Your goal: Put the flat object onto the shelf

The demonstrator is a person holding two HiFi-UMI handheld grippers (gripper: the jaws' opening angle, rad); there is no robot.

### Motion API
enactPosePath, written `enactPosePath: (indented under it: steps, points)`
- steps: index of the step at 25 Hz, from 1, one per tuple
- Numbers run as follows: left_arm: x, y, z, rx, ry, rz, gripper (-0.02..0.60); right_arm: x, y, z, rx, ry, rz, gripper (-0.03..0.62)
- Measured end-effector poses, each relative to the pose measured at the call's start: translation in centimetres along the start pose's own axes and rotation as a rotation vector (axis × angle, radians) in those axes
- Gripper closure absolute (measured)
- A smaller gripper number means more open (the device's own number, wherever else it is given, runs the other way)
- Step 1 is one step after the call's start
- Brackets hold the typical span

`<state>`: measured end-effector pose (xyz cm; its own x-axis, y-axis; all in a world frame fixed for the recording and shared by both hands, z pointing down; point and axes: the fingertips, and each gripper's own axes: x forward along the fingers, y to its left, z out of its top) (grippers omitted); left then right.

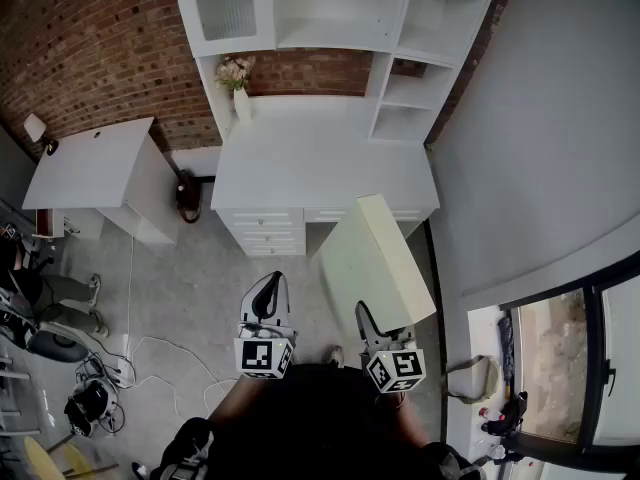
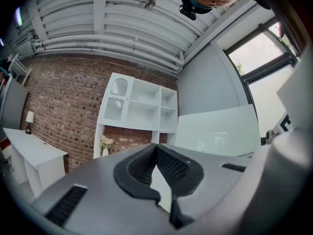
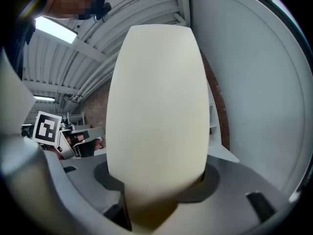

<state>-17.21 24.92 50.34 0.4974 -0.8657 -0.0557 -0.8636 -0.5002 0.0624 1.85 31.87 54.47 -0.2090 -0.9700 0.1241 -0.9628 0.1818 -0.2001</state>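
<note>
The flat object (image 1: 375, 258) is a cream rectangular panel. My right gripper (image 1: 374, 330) is shut on its near end, so it sticks out forward and tilted over the floor, short of the white desk (image 1: 320, 158). In the right gripper view the panel (image 3: 156, 111) fills the middle, clamped between the jaws of my right gripper (image 3: 156, 192). To its left my left gripper (image 1: 268, 293) is shut and holds nothing; its own view shows my left gripper (image 2: 156, 151) with tips meeting, and the panel (image 2: 217, 131) at right. The white shelf unit (image 1: 340, 8) (image 2: 139, 104) stands on the desk against the brick wall.
A vase of flowers (image 1: 238, 83) stands on the desk's back left. A white side table (image 1: 90, 163) is at left, with a chair (image 1: 50, 318) and cables (image 1: 130, 358) on the floor below it. A grey wall and a window (image 1: 570, 368) close the right side.
</note>
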Motion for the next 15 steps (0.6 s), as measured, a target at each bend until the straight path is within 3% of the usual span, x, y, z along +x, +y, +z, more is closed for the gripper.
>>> enactPosePath:
  steps: [15]
  points:
    - [1.8, -1.0, 0.4, 0.000, -0.001, -0.017, 0.572, 0.4, -0.7, 0.4, 0.010, -0.010, 0.019, 0.322]
